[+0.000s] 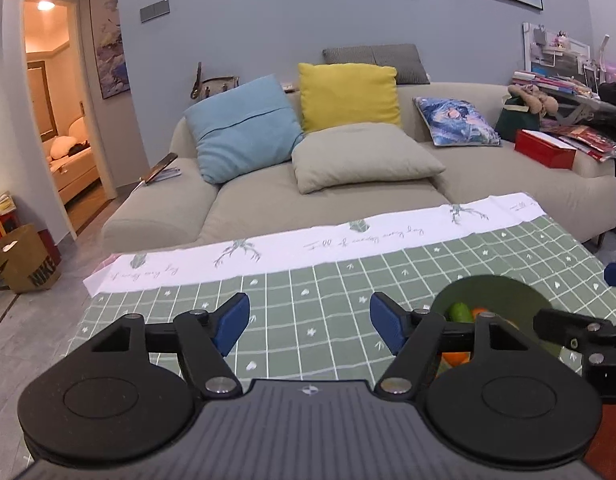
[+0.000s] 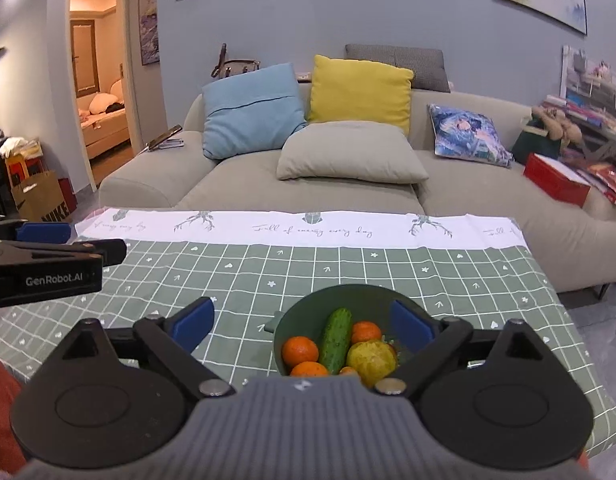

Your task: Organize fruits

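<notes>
Green checked tablecloth (image 2: 348, 268) before a beige sofa (image 2: 308, 196), blue wall (image 2: 268, 20)

Right gripper (image 2: 304, 326): jaws spread wide, nothing between them. Green bowl (image 2: 292, 314) on the checked surface (image 2: 348, 268) contains a cucumber (image 2: 337, 340), oranges (image 2: 300, 351) and a yellow fruit (image 2: 371, 358). Left gripper (image 2: 44, 236) at left edge.

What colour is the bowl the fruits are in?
The bowl is dark green, clearest in the right wrist view.
</notes>
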